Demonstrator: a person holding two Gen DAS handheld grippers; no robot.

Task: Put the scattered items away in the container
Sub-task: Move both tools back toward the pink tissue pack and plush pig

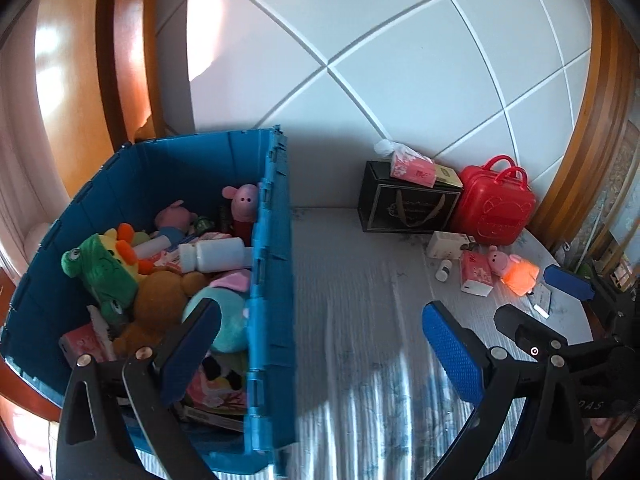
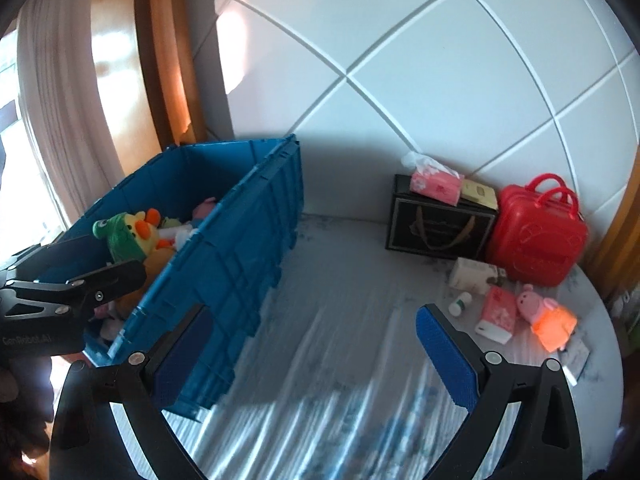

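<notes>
Holding both sets of jaws spread and empty, I keep my left gripper [image 1: 320, 344] over the blue crate [image 1: 272, 264], already heaped with toys, and my right gripper [image 2: 316, 354] over bare bed [image 2: 340, 320]. Farther off lie a pig toy [image 2: 548, 316], pink packet [image 2: 498, 314] and small bottle [image 2: 460, 304]. Reaching among them, I could knock the bottle rolling.
</notes>
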